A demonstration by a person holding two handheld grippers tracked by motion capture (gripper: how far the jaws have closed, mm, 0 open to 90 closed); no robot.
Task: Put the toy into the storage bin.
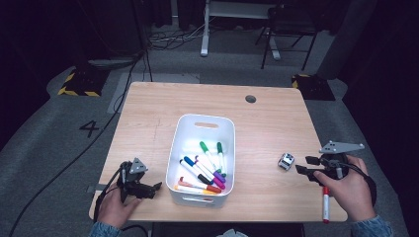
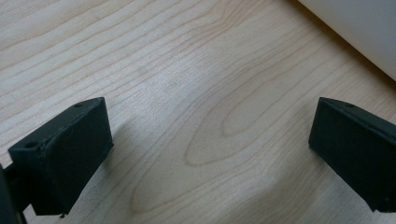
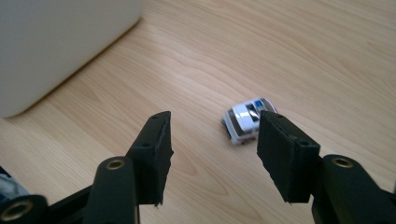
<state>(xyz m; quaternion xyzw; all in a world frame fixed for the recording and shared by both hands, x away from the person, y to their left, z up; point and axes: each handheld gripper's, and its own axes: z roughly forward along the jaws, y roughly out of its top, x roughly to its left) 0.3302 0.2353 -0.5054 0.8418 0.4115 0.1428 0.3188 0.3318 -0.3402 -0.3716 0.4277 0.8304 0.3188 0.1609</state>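
Right gripper (image 3: 212,140) wide open, holding nothing, aimed at little toy car (image 3: 246,120) on table (image 1: 276,123), near white bin (image 1: 180,148). Car sits closer to one jaw. Might bump it, roll it away. Left gripper (image 2: 210,154) open too, over bare wood.

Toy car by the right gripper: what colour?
The toy car is white with dark windows; right gripper view shows it best.

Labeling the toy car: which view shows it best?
Right gripper view: the toy car sits close and sharp on the table, just beyond the open right gripper. In the high view it is a small shape right of the white bin.
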